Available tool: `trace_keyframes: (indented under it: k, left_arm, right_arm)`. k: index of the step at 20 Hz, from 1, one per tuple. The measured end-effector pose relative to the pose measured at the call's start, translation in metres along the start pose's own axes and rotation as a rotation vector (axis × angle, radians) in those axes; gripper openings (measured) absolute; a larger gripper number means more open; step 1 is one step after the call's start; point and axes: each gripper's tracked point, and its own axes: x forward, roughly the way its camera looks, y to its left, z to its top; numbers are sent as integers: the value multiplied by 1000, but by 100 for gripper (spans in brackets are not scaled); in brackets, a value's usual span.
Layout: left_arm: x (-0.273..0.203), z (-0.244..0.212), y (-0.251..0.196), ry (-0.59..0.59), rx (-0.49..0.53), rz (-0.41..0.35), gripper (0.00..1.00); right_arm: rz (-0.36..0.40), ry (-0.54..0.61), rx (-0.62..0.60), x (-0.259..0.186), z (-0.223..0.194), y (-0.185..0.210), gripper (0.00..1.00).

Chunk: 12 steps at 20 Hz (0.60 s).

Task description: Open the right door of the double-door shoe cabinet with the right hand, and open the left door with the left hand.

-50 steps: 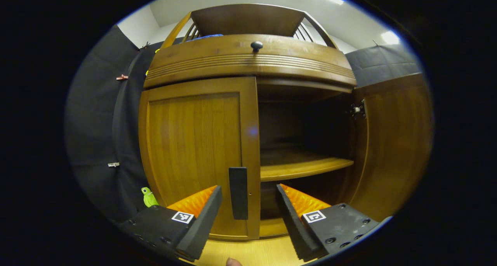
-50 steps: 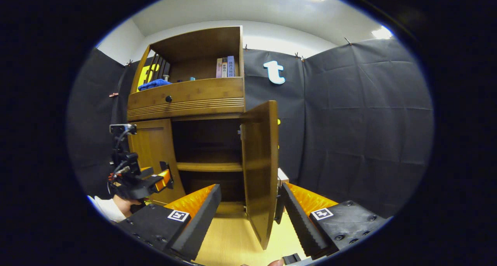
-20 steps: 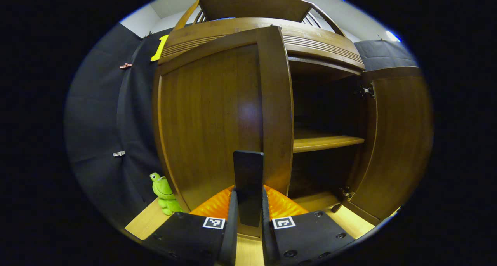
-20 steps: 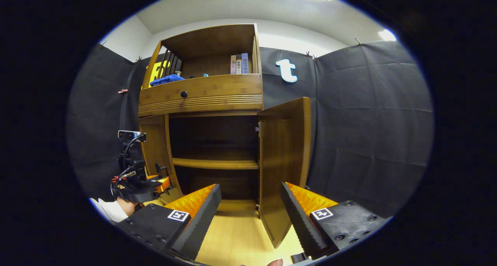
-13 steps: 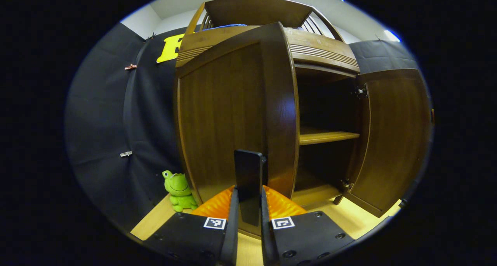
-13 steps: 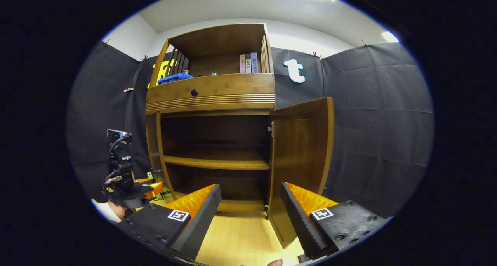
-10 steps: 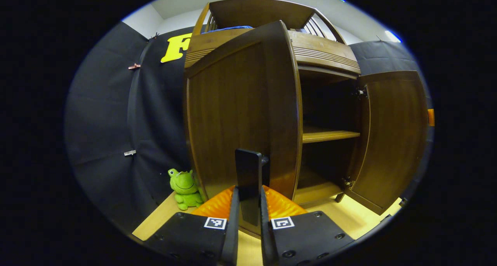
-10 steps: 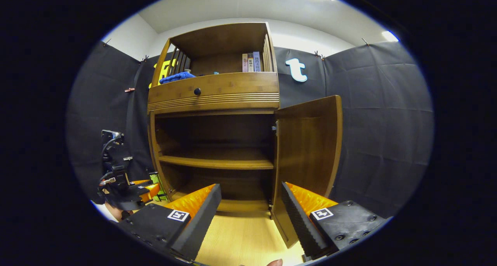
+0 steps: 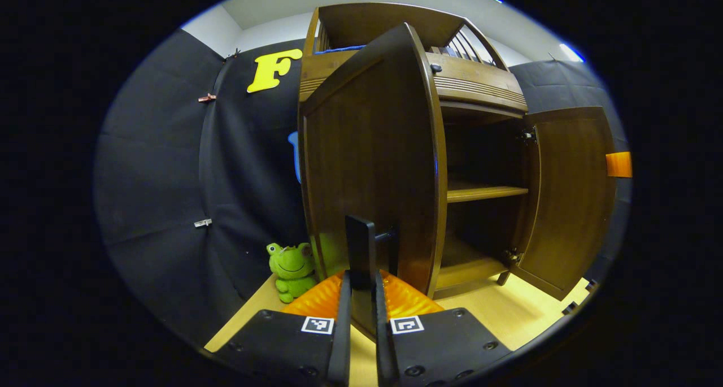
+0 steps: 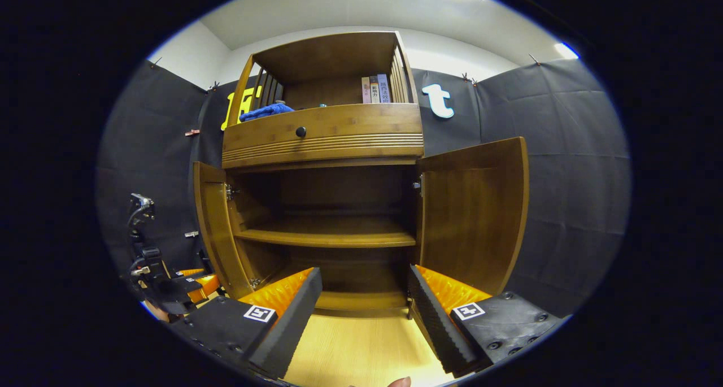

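L gripper [image 9: 361, 288] clamped on handle [image 9: 360, 251] of left door [image 9: 367, 161], edge-on grip for pulling it wide; R gripper [image 10: 364, 296] jaws apart, empty, facing cabinet [image 10: 327, 135]; right door [image 10: 471, 212] swung fully out.

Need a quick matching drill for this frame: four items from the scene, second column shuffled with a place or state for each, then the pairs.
Items:
1. left claw
2. right claw
3. frog toy
4. blue cloth

Place or state:
A. on the top shelf, above the drawer
B. open, holding nothing
C. on the floor beside the cabinet
D. shut on the left door handle

Pairs: 1-D, 2-B, 3-C, 4-A
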Motion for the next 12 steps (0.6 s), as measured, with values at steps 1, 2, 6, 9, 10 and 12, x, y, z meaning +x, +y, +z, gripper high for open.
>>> trace_keyframes:
  k: [1, 2, 6, 9, 10, 12]
  left_arm:
    - [-2, -1, 6, -2, 4, 0, 22]
    - [-5, -2, 11, -2, 8, 3, 21]
    - [-11, -4, 31, -4, 1, 19, 18]
    - [-17, -7, 47, -10, -6, 30, 16]
    - [-18, -6, 54, -15, -5, 28, 15]
    - [-21, -6, 68, -25, -1, 21, 14]
  right_arm:
    - [2, 1, 0, 0, -1, 4, 95]
    - [5, 3, -1, 0, -2, 8, 95]
    - [-4, 7, -2, 0, -5, 15, 98]
    - [-17, 6, 9, 0, -5, 20, 95]
    - [-21, 3, 8, -2, -5, 24, 95]
    - [-23, 0, -1, -5, -6, 33, 95]
